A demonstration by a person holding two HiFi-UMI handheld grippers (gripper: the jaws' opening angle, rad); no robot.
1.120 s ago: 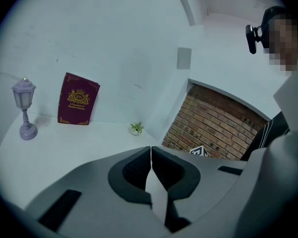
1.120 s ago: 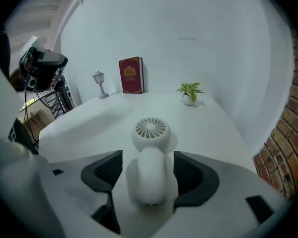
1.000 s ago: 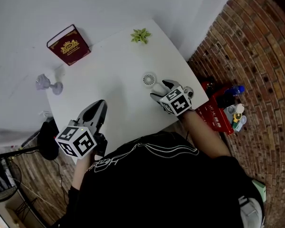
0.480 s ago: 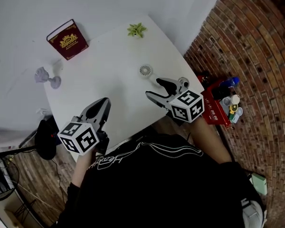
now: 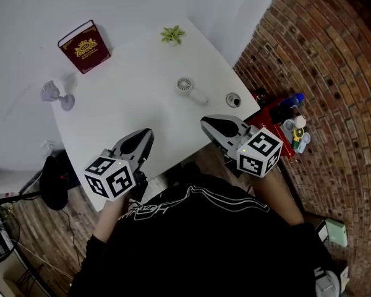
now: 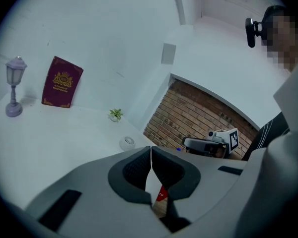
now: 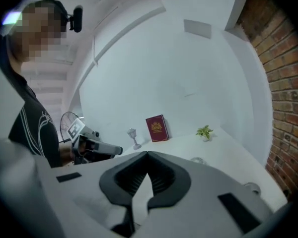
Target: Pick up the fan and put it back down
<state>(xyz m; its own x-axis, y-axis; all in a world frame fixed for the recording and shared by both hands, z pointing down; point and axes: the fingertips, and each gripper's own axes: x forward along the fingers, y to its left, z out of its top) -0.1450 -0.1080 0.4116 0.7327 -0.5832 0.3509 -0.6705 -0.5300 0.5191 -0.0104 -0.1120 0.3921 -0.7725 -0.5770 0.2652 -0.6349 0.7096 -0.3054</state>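
Observation:
The small white fan (image 5: 184, 84) lies flat on the white table (image 5: 130, 104), its handle pointing toward the right edge, with nothing touching it. My right gripper (image 5: 206, 124) hangs near the table's front right edge, well short of the fan, its jaws shut and empty. My left gripper (image 5: 146, 133) is over the front of the table, also shut on nothing. In the left gripper view the fan (image 6: 127, 143) lies ahead beyond the shut jaws (image 6: 151, 150). In the right gripper view the fan (image 7: 197, 159) shows just past the shut jaws (image 7: 147, 155).
A dark red book (image 5: 84, 46) stands at the far left of the table. A small green plant (image 5: 172, 34) sits at the far edge and a lilac lantern lamp (image 5: 52, 93) at the left. A small grey round object (image 5: 233, 99) lies near the right edge. A red crate (image 5: 278, 125) stands by the brick wall.
My right gripper, open beside the fan a second ago, has pulled back toward the person, risen, and shut empty. The fan stays on the table. My left gripper edged forward.

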